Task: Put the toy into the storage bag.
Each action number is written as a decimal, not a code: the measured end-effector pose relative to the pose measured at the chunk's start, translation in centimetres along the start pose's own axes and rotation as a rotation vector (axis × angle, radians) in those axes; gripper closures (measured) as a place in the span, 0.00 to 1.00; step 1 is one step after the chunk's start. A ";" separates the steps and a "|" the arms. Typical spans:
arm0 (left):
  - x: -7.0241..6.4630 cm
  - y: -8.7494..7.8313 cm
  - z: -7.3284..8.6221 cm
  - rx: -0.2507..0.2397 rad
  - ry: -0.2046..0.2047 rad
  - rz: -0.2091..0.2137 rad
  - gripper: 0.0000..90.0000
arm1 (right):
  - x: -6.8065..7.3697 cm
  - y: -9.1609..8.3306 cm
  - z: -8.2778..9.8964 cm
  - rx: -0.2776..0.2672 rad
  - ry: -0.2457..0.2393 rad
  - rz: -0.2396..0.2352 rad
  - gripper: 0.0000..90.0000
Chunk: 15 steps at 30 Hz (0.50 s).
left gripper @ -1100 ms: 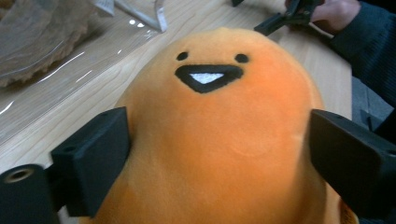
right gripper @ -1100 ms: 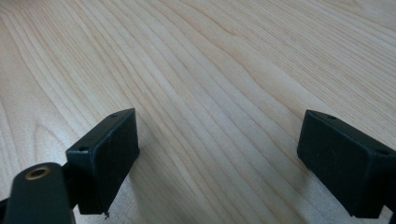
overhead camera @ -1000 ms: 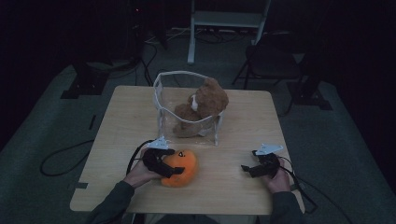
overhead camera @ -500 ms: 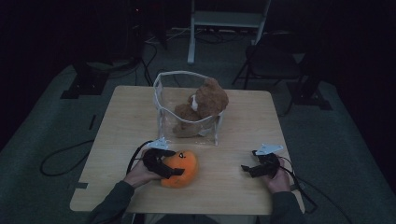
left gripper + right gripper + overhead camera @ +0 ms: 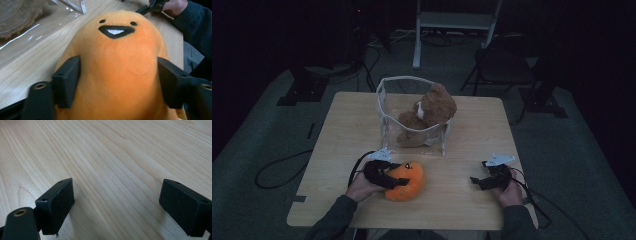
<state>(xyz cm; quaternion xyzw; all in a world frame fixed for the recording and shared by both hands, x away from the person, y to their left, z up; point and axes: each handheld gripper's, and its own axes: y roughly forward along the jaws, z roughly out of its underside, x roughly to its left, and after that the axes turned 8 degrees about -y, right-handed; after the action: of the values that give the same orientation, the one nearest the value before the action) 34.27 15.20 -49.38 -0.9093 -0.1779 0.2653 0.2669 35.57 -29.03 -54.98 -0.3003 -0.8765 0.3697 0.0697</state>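
Though it bears no readable label, left tongs (image 5: 116, 82) squeeze orange plush (image 5: 117, 72).

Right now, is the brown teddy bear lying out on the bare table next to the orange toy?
No, the brown teddy bear sits inside the clear bag, apart from the orange toy.

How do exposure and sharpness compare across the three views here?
High view: dim and underexposed, room behind the table nearly black. Left gripper view: bright, orange plush sharp, glare streaks on the clear bag. Right gripper view: evenly lit wood grain, near jaws soft.
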 end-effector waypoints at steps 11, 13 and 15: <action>0.2 -0.6 0.1 -0.055 -0.021 0.010 0.48 | 0.0 0.0 0.0 0.000 0.001 0.000 0.13; 0.2 -0.7 0.1 -0.065 -0.024 0.010 0.49 | 0.0 0.0 0.0 0.000 0.001 0.000 0.13; 0.2 -0.7 0.1 -0.070 -0.025 0.008 0.49 | 0.0 0.0 0.0 0.000 0.000 0.000 0.13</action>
<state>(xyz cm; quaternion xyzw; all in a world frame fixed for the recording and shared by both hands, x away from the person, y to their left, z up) 34.24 15.91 -49.15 -0.9153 -0.1868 0.2712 0.2317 35.57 -29.03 -54.97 -0.3002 -0.8766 0.3696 0.0698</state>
